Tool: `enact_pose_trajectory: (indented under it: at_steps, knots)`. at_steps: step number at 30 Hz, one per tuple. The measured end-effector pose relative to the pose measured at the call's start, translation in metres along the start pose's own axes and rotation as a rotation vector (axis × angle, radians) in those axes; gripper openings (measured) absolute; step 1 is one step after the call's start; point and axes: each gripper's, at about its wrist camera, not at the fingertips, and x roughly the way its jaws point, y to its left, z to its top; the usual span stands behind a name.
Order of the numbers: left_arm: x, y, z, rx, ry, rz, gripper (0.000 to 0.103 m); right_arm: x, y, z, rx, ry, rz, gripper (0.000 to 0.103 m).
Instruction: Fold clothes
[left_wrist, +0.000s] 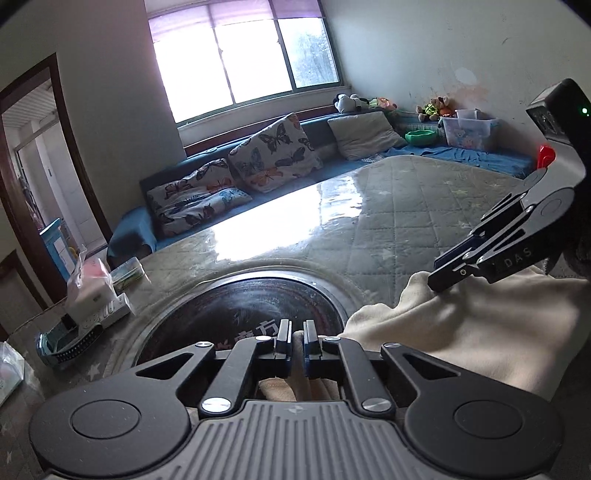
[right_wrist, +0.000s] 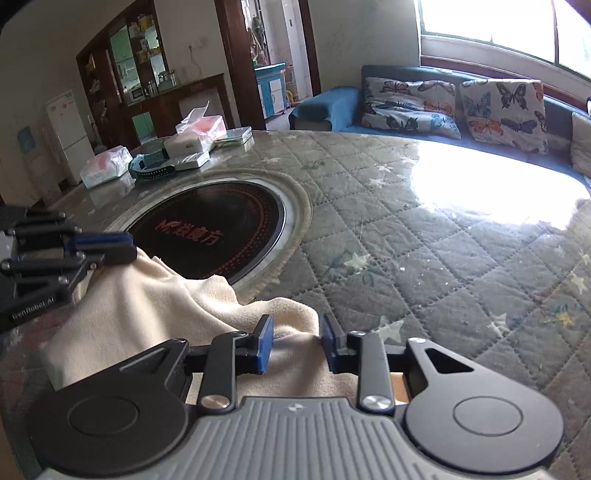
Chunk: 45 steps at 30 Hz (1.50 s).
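Two grippers work one cream cloth (right_wrist: 147, 306), soft, light and limp, lying beside the round black hob (right_wrist: 210, 236): left gripper (left_wrist: 297, 339) pinches an edge, right gripper (right_wrist: 295, 339) straddles a hem, jaws apart; grip at corners.

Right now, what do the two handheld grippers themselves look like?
Both match: the left gripper and right gripper have black linkage arms with silver pivot screws, blue finger pads, round black discs either side and a ribbed grey body. The left's side reads "GenRobot.AI"; the right's reads "DAS", with a red tab and green light. No cables or sleeves visible.
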Motion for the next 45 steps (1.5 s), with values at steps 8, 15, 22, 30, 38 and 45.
enact_pose_trajectory:
  at_steps: [8, 15, 22, 30, 38, 45]
  knots:
    - [0.015, 0.003, -0.005, 0.010, 0.039, 0.012, 0.006, 0.001, -0.001, 0.008, -0.001, 0.015, 0.026, 0.011]
    - [0.018, 0.004, -0.005, 0.009, 0.028, 0.022, 0.006, 0.011, -0.003, 0.008, 0.018, 0.011, 0.026, 0.005]
    - [0.042, 0.000, -0.013, -0.005, 0.079, 0.043, 0.007, 0.006, 0.004, 0.007, -0.015, -0.074, -0.091, 0.004]
    - [0.034, -0.001, -0.006, -0.036, 0.076, 0.036, 0.013, 0.001, 0.003, 0.007, -0.013, -0.089, -0.106, 0.010]
    - [0.041, -0.028, 0.005, -0.012, 0.099, -0.075, 0.013, -0.009, 0.028, 0.000, -0.069, -0.071, -0.056, 0.012]
    - [0.054, -0.025, 0.003, -0.033, 0.115, -0.059, 0.016, 0.008, 0.030, -0.007, -0.068, -0.040, -0.075, 0.012]
